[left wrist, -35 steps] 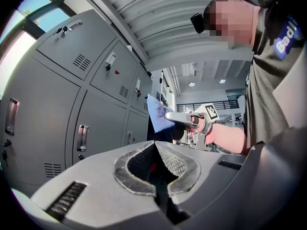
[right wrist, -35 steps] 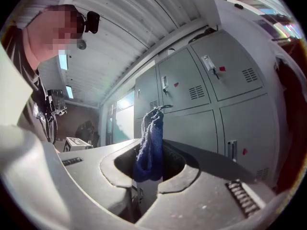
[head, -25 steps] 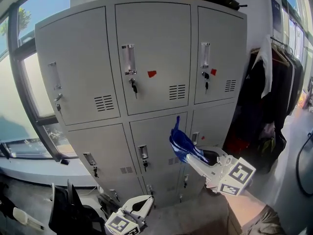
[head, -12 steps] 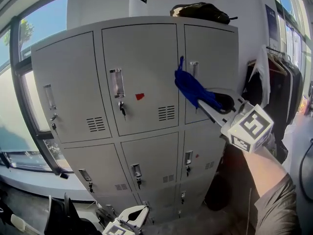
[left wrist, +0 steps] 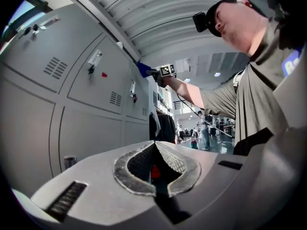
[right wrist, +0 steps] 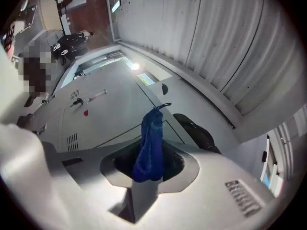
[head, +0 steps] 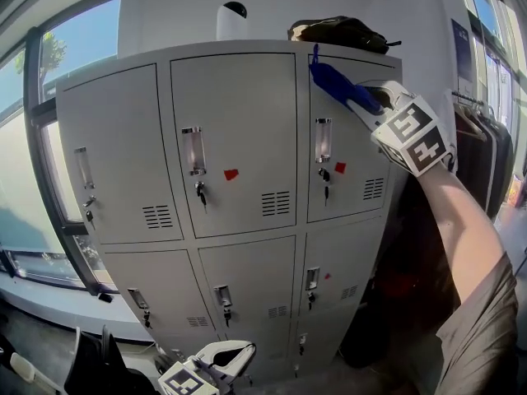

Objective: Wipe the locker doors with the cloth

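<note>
A grey bank of lockers (head: 230, 163) fills the head view, with doors in several rows. My right gripper (head: 362, 99) is raised to the top edge of the upper right door (head: 350, 146), shut on a blue cloth (head: 332, 79) whose tip reaches the locker's top edge. From the right gripper view the cloth (right wrist: 151, 145) hangs bunched between the jaws, over the door surface. My left gripper (head: 221, 360) hangs low by the floor, jaws shut with nothing in them; its own view shows the pads (left wrist: 156, 164) pressed together.
A dark bag (head: 342, 30) and a white round device (head: 232, 19) sit on top of the lockers. Dark clothes (head: 478, 155) hang on a rack at the right. A window (head: 49, 163) is at the left. Keys hang in several door locks.
My right gripper has risen with the cloth from the lower middle doors to the top of the upper right door. The left gripper has stayed low.
</note>
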A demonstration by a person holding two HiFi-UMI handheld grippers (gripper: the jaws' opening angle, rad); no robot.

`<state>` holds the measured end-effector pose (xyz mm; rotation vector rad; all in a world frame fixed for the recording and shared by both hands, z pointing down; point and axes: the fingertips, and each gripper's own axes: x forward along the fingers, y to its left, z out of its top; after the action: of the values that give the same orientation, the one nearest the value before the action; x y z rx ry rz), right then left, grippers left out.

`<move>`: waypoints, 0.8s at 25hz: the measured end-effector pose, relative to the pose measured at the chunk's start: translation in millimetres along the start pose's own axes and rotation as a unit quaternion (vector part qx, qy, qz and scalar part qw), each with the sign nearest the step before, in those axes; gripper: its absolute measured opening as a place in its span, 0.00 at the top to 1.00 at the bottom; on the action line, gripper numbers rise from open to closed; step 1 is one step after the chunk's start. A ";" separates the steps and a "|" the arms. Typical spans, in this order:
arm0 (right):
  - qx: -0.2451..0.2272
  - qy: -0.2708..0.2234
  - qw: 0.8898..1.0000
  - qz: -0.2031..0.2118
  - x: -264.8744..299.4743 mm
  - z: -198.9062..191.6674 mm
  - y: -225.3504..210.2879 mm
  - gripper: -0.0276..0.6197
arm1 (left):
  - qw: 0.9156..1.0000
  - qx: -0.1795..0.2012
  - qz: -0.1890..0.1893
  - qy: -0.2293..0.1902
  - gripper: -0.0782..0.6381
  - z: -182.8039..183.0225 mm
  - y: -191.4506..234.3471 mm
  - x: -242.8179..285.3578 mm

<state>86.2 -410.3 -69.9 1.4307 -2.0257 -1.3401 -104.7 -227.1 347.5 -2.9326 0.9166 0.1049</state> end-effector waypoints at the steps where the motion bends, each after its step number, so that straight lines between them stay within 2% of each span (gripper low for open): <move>1: -0.001 0.006 1.000 0.002 4.6 -4.1 -4.0 0.82 | 1.000 0.004 -0.004 -0.002 0.88 8.1 0.2 3.9; 6: -0.017 0.023 1.000 0.002 17.6 -12.1 -22.5 0.82 | 0.998 0.039 -0.042 -0.020 0.88 78.0 1.5 25.7; 11: -0.077 0.042 0.996 -0.002 29.7 -10.9 -34.9 0.82 | 0.994 0.023 -0.102 -0.029 0.88 133.0 -15.1 43.2; 15: -0.135 0.058 0.989 -0.011 40.7 -7.2 -42.1 0.82 | 0.989 0.013 -0.144 -0.022 0.88 160.7 -33.3 56.4; 20: -0.194 0.070 0.978 -0.027 52.2 0.1 -50.2 0.82 | 0.984 0.015 -0.178 -0.007 0.88 167.9 -54.5 66.5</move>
<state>91.0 -458.1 -124.1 1.3634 -1.5404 -1.5077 -26.7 -205.8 177.2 -3.0059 0.3768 0.0906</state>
